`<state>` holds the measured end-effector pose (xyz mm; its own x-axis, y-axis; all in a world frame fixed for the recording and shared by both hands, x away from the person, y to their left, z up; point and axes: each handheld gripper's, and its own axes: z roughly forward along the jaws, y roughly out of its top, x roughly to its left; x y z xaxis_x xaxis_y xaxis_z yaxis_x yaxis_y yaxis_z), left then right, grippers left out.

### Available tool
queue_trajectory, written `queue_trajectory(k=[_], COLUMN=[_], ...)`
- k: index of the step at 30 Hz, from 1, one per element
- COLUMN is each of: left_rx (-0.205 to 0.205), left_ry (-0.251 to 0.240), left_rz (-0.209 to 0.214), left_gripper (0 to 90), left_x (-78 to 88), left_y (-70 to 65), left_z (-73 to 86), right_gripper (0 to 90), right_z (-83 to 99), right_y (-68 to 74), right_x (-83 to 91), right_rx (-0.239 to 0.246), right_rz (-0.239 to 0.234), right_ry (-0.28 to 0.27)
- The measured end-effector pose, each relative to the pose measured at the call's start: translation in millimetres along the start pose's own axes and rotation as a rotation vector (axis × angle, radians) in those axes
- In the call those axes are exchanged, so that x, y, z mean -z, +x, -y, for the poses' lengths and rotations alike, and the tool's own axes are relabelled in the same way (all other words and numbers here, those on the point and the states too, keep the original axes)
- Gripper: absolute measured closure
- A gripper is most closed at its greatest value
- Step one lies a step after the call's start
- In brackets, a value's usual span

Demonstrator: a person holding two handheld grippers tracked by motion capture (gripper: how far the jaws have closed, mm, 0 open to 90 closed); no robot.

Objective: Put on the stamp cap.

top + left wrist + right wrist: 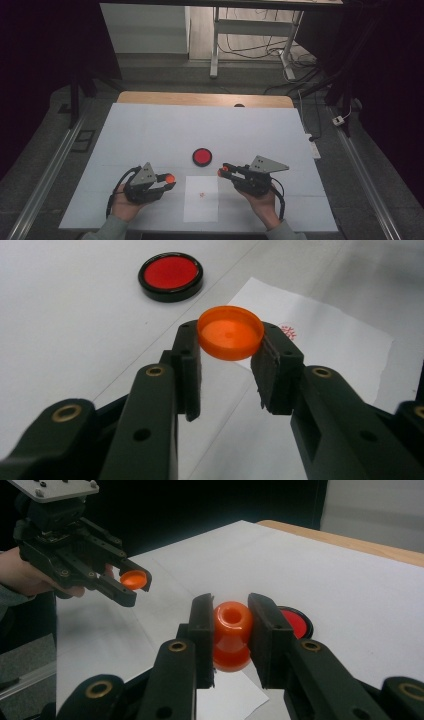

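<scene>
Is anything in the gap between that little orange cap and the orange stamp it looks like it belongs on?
Nothing visible. The left hand-held gripper holds the orange cap, the right hand-held gripper the orange stamp; below the open gap between them lies the stamped paper.

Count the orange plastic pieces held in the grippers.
2. An orange cap sits between the left gripper jaws; an orange stamp body is clamped in the right gripper.

I see the ink pad (pixel 202 157) lying on the table (pixel 150 130), just behind the paper sheet (pixel 201 207). My left gripper (pixel 169 182) hangs left of the sheet with the cap (pixel 170 177) between its fingers; my right gripper (pixel 223 170) hangs right of it, clamping the stamp (pixel 232 635).
</scene>
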<state>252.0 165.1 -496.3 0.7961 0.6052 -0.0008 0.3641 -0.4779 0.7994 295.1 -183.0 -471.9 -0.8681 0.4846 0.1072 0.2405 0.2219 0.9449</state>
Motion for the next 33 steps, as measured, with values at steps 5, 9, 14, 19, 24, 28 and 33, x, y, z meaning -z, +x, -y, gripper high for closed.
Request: queue_trajectory(k=[5, 9, 14, 19, 24, 28, 33], left_rx=[-0.017, -0.035, -0.055, -0.047, -0.055, -0.059, -0.078], left_ry=[-0.001, -0.008, -0.006, -0.024, -0.024, -0.02, -0.014], left_rz=[0.01, 0.023, 0.043, 0.071, 0.083, 0.101, 0.118], left_gripper=[65.3, 65.3, 65.3, 65.3, 65.3, 65.3, 65.3], left_x=[-2.7, -8.1, -18.8, -26.6, -32.5, -40.7, -49.2], left_y=[2.5, 1.5, -3.8, -7.5, -11.1, -15.6, -22.5], left_z=[-11.8, -23.3, -33.0, -35.3, -37.9, -41.1, -46.1], right_gripper=[72.8, 72.8, 72.8, 72.8, 72.7, 72.7, 72.8], right_z=[-0.8, -0.9, -1.0, -0.5, -0.4, -1.3, -1.6], right_y=[-0.3, -0.1, 0.8, 1.8, 4.1, 6.1, 7.7], right_x=[1.7, 1.7, 1.4, 0.2, -1.8, -2.7, -3.6], right_rx=[-0.003, -0.003, -0.003, -0.003, 0.003, 0.006, 0.01], right_rz=[0.003, 0.004, 0.002, -0.001, -0.009, -0.016, -0.026], right_ry=[-0.008, -0.011, -0.015, -0.014, -0.009, -0.011, -0.013])
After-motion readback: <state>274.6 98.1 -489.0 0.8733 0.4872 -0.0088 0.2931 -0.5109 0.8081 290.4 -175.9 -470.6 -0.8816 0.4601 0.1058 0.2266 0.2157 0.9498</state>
